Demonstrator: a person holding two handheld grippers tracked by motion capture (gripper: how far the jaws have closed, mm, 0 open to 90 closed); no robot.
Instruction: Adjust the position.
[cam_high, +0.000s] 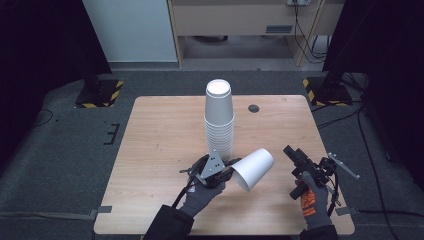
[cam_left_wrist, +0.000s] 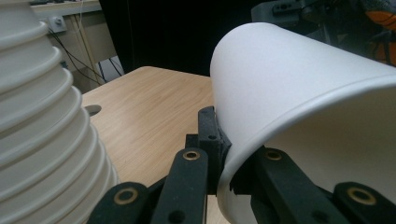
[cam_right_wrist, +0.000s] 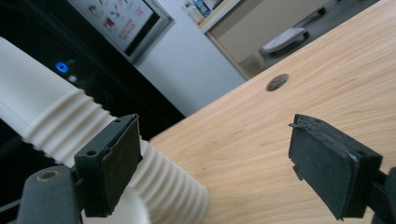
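While the left gripper (cam_high: 226, 175) stayed out of it in no way, its jaws were clamped on the rim of one single white paper cup (cam_high: 255, 167), held tilted on its side above the wooden table (cam_high: 160, 150), just right of the foot of the one tall stack of upturned white cups (cam_high: 219, 120). That stack showed about ten nested rims, too tightly packed to count surely. Well apart to the right, the right gripper (cam_high: 295, 155) hung with jaws spread wide and nothing between them; two grippers in all.
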